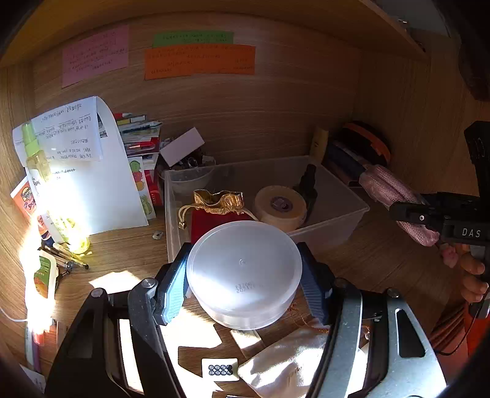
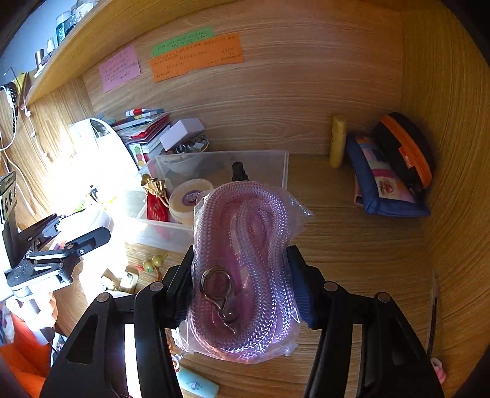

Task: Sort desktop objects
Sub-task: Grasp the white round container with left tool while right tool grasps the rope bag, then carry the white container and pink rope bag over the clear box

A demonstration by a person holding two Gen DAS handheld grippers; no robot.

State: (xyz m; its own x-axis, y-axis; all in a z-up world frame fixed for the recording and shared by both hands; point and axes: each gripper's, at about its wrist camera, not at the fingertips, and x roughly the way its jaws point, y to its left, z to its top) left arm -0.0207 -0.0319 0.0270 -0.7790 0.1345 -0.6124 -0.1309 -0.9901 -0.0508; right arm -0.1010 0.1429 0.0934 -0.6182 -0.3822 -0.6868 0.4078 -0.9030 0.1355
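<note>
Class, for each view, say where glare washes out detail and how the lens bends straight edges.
Left wrist view: sunlight blows out the white sheet and spray bottle at left; the shelf edge bows. Right wrist view: glare whitens the left side near the bin; the plastic bag glints; the wood grain curves.

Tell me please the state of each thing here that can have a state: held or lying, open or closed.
Round plastic container: lid on, held off the desk by the left gripper.
Bagged pink rope: sealed in clear plastic, held by the right gripper.
Clear storage bin: open, no lid.
Red pouch: in the bin, gold top gathered shut.
Tape roll: lying flat in the bin.
Spray bottle: upright, cap on.
</note>
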